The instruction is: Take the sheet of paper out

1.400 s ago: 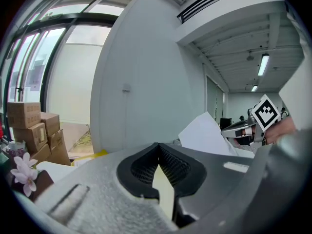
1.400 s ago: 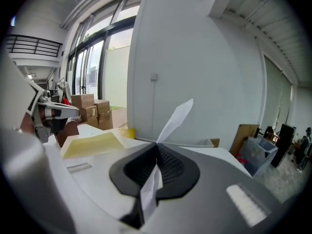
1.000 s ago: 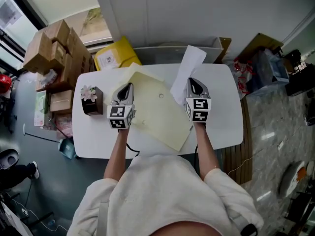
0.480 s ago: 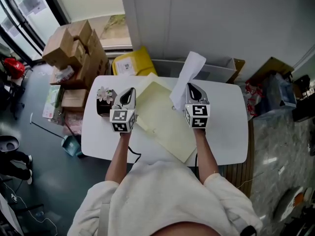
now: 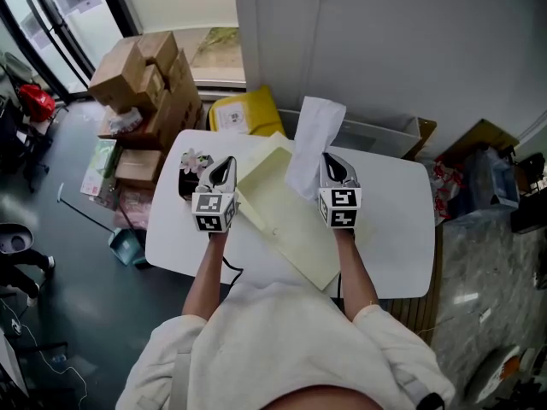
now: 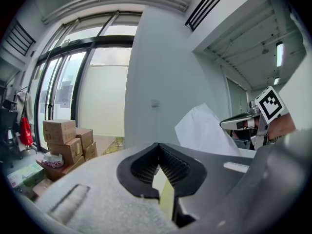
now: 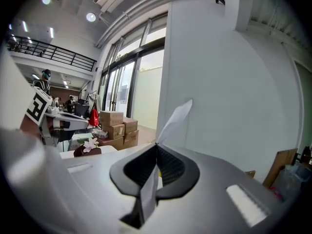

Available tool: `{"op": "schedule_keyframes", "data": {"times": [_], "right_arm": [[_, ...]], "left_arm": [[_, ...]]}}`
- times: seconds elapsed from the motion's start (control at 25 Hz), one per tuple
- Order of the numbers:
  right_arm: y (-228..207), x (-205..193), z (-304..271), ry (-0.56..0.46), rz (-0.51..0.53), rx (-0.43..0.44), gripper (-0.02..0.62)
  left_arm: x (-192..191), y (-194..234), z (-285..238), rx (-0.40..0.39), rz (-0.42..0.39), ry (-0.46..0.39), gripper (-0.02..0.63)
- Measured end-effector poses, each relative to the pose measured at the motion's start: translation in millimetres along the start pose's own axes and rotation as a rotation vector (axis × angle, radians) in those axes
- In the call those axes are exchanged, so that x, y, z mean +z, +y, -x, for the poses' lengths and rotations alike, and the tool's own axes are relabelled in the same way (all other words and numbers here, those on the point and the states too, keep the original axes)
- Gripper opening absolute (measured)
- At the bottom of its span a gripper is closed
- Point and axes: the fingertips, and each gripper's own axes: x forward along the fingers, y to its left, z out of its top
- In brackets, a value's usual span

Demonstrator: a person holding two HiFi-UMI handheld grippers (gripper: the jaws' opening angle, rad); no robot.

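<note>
A pale yellow folder (image 5: 286,207) lies slanted across the white table (image 5: 393,237). My left gripper (image 5: 226,164) is shut on the folder's left edge; in the left gripper view the yellow edge (image 6: 165,191) sits pinched between the jaws of the left gripper (image 6: 159,169). My right gripper (image 5: 330,159) is shut on a white sheet of paper (image 5: 313,135), which stands up and away from the folder's top right. The right gripper view has the sheet (image 7: 174,120) rising from the closed right gripper (image 7: 156,165). The sheet (image 6: 204,133) also shows in the left gripper view.
A small dark box with a flower (image 5: 190,162) stands on the table beside the left gripper. Stacked cardboard boxes (image 5: 141,75) and a yellow package (image 5: 244,114) sit on the floor at the back left. A white bin (image 5: 380,135) stands behind the table.
Both grippers have moved together a little up and toward the far side, each keeping its grip. The white sheet now stands more upright above the folder.
</note>
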Motion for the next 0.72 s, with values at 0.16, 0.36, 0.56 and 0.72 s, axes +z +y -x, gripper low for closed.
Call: {"op": "schedule_keyframes", "data": {"times": [0.16,0.36,0.56,0.72], "right_arm": [[3,-3,-3,0.006,0.003,0.006,0.005],[2,-6,-2,0.012,-0.005,0.005,0.005],[-1,-9,-2,0.018,-0.009,0.000,0.005],[-3,-10,-3,0.024,-0.008,-0.002,0.005]], "left_arm": [[0,0,-2,-0.002,0.001,-0.003,0.003],[0,-4,-6,-0.014,-0.001,-0.001,0.003],[-1,-7,-9,-0.022,-0.002,0.002,0.003],[0,-7,-11,-0.024,-0.002,0.002,0.003]]}}
